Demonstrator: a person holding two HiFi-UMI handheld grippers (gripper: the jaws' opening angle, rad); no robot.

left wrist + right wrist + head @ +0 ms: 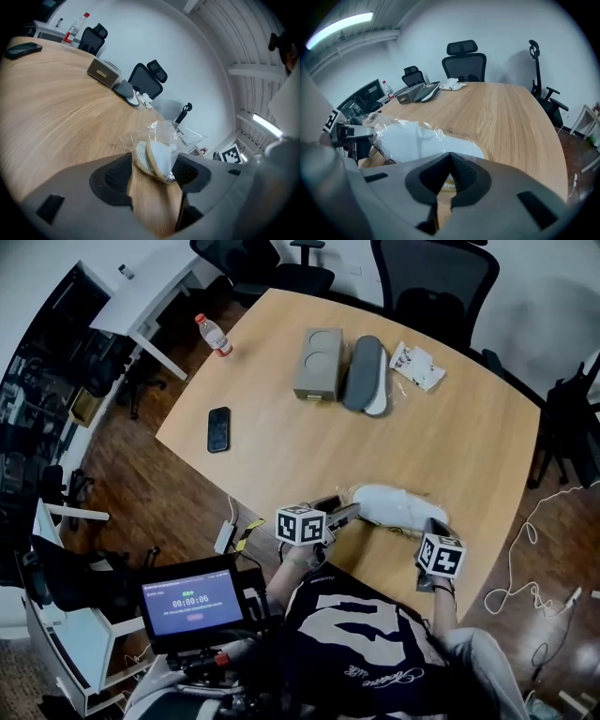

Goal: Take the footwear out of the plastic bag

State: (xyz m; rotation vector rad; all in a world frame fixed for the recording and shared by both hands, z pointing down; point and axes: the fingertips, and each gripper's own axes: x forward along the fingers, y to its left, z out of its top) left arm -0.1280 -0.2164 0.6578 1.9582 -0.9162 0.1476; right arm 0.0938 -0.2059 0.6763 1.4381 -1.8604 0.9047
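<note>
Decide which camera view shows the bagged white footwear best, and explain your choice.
The right gripper view: the bagged footwear lies close and lengthwise, with its white upper and the crinkled plastic clear to see. The head view shows it whole but small. The left gripper view shows only one end, with the soles visible.

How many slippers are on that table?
2 clearly: a grey slipper at the far side beside the box, and a white slipper inside the plastic bag at the near edge. The bag may hide a second white one.
</note>
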